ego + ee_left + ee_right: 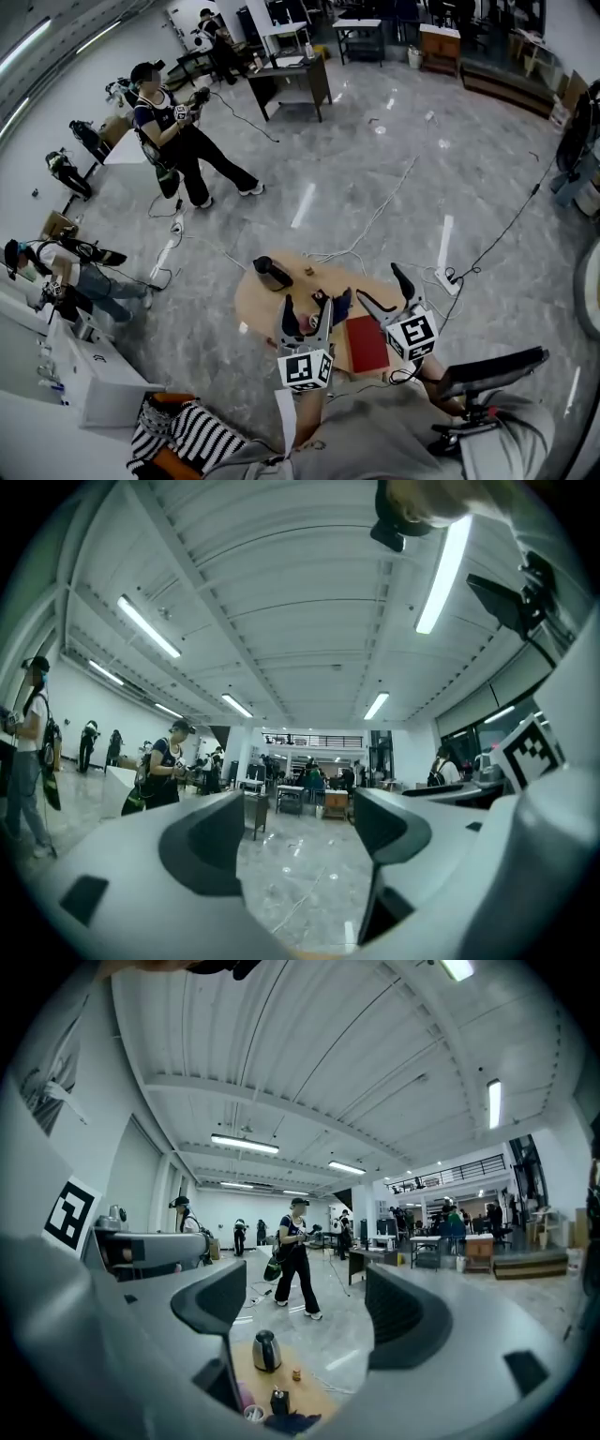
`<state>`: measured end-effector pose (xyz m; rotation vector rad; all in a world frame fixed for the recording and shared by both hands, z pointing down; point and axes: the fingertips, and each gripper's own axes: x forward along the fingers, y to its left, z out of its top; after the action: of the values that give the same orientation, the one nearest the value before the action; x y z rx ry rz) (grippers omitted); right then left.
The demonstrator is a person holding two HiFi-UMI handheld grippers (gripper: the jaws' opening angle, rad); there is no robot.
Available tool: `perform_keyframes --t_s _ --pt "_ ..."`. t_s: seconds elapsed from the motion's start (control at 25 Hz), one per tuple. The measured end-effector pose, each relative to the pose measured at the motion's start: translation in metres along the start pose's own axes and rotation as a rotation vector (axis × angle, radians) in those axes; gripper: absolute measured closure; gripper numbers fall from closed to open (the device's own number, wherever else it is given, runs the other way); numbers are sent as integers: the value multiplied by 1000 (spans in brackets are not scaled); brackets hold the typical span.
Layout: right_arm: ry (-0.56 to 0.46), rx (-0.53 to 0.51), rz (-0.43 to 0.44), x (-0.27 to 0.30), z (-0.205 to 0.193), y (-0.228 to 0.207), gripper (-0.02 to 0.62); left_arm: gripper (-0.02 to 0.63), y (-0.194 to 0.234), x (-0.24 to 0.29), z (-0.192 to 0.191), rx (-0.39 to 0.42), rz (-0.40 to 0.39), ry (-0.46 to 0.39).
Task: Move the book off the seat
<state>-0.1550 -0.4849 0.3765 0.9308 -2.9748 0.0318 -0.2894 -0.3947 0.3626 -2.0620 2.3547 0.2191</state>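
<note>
A red book (367,344) lies flat at the near right of the round wooden top (253,305); whether it rests on that top or on a seat I cannot tell. My left gripper (309,309) is held up above the top, left of the book, open and empty. My right gripper (386,292) hangs just beyond the book's far edge, also open and empty. In the left gripper view the gripper (295,841) points level across the room, and only floor shows between its fingers. In the right gripper view the gripper (305,1312) looks over the top, the book out of sight.
A dark kettle (272,272) (266,1351) and small items (278,1401) stand on the wooden top. A black chair (492,370) is at the near right, and a striped cloth (178,431) on an orange seat at the near left. Cables and a power strip (448,278) lie on the floor. A person (178,141) stands beyond.
</note>
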Motion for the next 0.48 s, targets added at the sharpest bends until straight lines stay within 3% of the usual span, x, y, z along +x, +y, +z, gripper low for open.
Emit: perform_keyframes --t_s 0.12,0.24,0.48 --pt "12 -21 4 9 -4 6 193 249 9 -1 -7 -29 -5 1" --pt "2 5 30 9 -2 16 193 249 9 -13 -7 21 11 23" --pt "-47 9 273 20 5 74 193 249 27 -62 14 87 251 -17"
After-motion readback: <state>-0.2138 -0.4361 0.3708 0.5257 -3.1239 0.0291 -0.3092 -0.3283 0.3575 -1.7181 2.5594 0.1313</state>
